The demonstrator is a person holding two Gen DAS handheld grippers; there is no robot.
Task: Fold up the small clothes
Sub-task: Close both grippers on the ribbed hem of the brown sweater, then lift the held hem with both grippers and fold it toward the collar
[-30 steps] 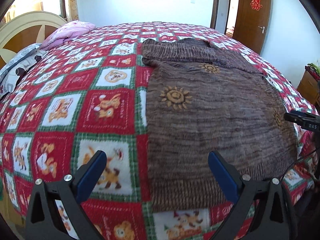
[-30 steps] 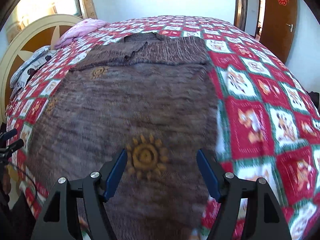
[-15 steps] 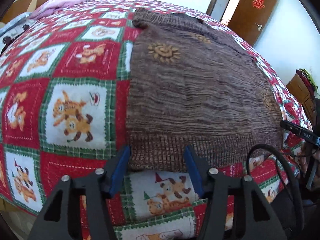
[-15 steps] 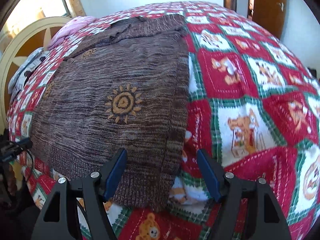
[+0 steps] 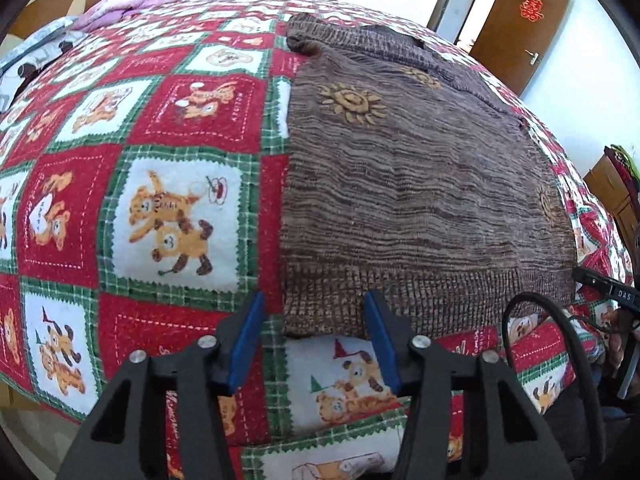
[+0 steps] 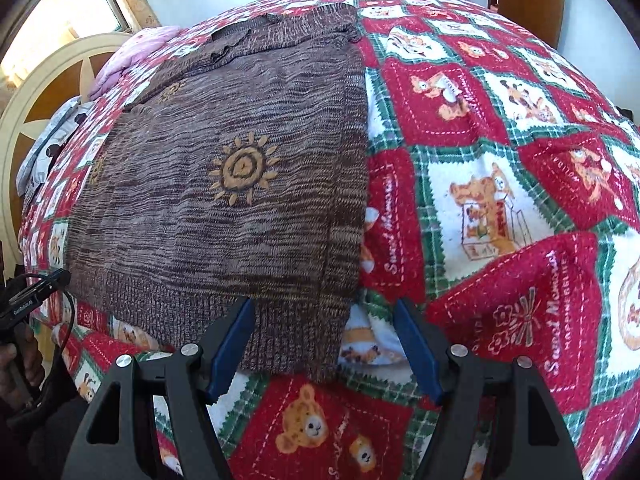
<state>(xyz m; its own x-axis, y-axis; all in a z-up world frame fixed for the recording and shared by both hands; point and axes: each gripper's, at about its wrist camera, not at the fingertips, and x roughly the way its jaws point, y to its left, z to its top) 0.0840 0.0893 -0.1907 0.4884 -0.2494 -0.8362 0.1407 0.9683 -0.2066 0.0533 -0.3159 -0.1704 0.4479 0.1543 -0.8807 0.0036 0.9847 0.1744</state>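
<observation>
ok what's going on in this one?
A person with two handheld grippers is about to fold a brown knit sweater spread flat on a bed quilt. The left gripper and right gripper each sit at a bottom hem corner with jaws open around the ribbed edge. Nothing is gripped or lifted yet.

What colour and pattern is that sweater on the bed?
The sweater is streaky brown knit with orange-yellow sun motifs, clearest in the right wrist view.
</observation>
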